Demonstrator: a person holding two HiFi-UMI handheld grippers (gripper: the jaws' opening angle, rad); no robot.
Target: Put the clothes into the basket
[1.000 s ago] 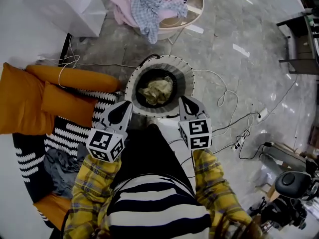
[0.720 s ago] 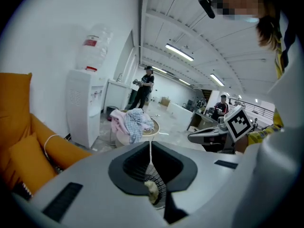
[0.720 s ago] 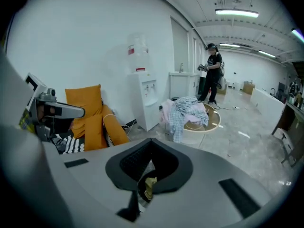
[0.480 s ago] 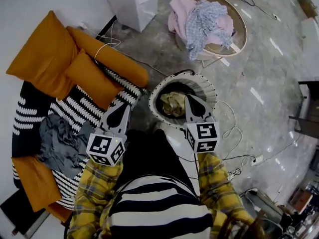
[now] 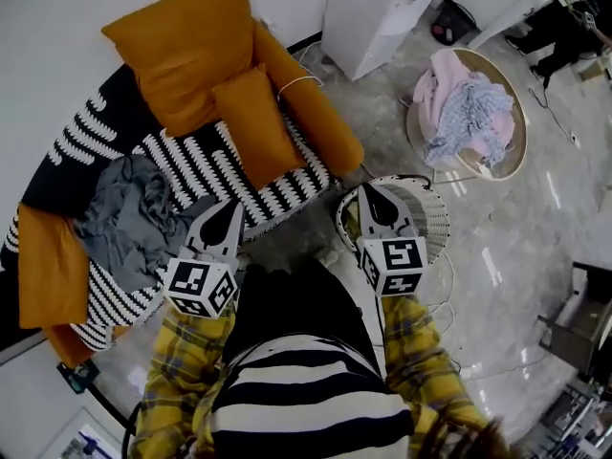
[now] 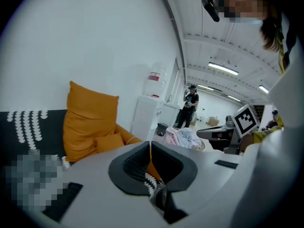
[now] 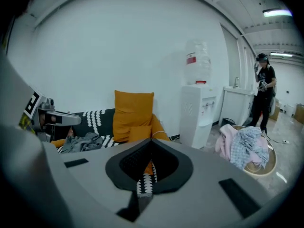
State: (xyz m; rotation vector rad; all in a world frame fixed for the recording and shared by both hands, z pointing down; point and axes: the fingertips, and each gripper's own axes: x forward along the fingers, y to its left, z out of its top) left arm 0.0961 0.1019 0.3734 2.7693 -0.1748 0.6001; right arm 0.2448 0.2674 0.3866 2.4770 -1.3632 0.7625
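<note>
A grey garment (image 5: 124, 220) lies crumpled on the black-and-white patterned sofa (image 5: 196, 165), also visible in the right gripper view (image 7: 85, 141). The ribbed white basket (image 5: 432, 220) stands on the floor, largely hidden behind my right gripper (image 5: 367, 190). Pink and blue clothes (image 5: 467, 113) lie heaped in a round wicker tray (image 5: 516, 151) further off. My left gripper (image 5: 231, 206) hovers at the sofa's front edge, to the right of the grey garment. Both grippers are shut with nothing between the jaws (image 6: 150, 144) (image 7: 151, 140).
Orange cushions (image 5: 196, 51) lean at the sofa's back, another orange cushion (image 5: 43, 271) at its near end. A white water dispenser (image 5: 382, 8) stands by the wall. Cables (image 5: 445, 299) trail on the marble floor. A person (image 7: 262, 96) stands in the background.
The view has swung left toward the sofa. Both shut grippers have left the spot over the basket; the left now sits at the sofa edge, the right over the basket's left rim.
</note>
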